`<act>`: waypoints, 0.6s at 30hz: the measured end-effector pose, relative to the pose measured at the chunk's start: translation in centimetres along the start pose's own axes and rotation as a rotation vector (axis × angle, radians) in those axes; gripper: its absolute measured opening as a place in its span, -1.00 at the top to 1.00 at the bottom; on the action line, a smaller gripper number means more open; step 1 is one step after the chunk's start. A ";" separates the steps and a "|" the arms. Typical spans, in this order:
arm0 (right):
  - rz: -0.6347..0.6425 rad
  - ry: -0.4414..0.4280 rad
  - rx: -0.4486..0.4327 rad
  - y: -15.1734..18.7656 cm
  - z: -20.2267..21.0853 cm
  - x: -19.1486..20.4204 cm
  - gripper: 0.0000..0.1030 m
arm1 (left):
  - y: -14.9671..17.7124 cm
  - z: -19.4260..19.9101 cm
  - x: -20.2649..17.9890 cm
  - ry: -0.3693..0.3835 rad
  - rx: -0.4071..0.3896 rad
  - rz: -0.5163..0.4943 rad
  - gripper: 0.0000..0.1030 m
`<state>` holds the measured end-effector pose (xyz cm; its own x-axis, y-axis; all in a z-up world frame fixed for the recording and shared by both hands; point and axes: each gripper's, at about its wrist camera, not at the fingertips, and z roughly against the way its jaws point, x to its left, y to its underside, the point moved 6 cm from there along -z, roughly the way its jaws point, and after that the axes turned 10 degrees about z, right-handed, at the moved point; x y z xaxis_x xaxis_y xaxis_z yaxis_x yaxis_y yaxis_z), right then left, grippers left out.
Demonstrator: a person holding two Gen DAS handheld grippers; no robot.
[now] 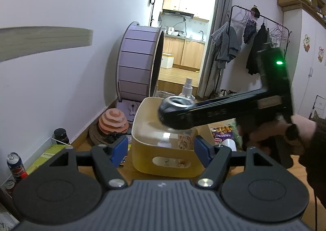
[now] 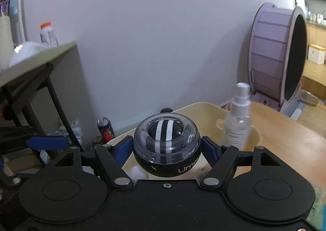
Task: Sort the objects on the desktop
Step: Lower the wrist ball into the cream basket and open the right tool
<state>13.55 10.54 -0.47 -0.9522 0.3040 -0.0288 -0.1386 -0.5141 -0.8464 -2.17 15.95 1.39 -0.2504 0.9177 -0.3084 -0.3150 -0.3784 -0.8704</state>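
One wrist ball [image 2: 166,145], pinched between right gripper [image 2: 166,147] pads above yellow bin [image 1: 142,129]; left gripper [image 1: 161,147] spread, empty; carrying step; next, release inside.

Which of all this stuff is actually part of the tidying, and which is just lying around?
Part of the job: gyro ball in the right claw; yellow bin; spray bottle; left claw.

Lying about: purple wheel, soda can, clothes rack.
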 end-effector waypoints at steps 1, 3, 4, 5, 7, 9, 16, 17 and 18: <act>0.001 -0.003 0.015 0.0 -0.6 0.1 -0.37 | 0.0 0.0 0.1 -0.001 0.000 0.003 -0.36; 0.000 -0.008 0.045 -0.1 -1.8 0.3 -0.37 | -0.2 0.1 0.3 -0.001 0.000 0.012 -0.36; 0.002 -0.008 0.059 0.0 -2.2 0.5 -0.37 | -0.2 0.1 0.4 0.001 0.001 0.016 -0.36; 0.006 -0.008 0.073 0.2 -2.5 0.9 -0.37 | -0.2 0.1 0.4 0.002 0.001 0.017 -0.36; 0.011 -0.001 0.103 0.5 -3.4 1.2 -0.37 | -0.2 0.2 0.3 0.003 0.002 0.015 -0.36; 0.011 0.008 0.151 0.8 -4.2 1.4 -0.38 | -0.2 0.2 0.3 0.006 0.002 0.013 -0.36; 0.019 0.054 0.088 -0.6 -1.4 1.2 -0.50 | -0.1 0.3 0.4 0.017 0.007 0.017 -0.36; 0.021 0.057 0.080 -0.6 -0.7 1.1 -0.50 | 0.0 0.3 0.3 0.021 0.008 0.016 -0.36; 0.022 0.059 0.073 -0.6 0.0 1.0 -0.50 | 0.0 0.3 0.2 0.025 0.009 0.014 -0.36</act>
<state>12.68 11.19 0.03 -0.9379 0.3375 -0.0803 -0.1390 -0.5775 -0.8045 -2.48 16.12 1.46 -0.2323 0.9149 -0.3303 -0.3195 -0.3925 -0.8625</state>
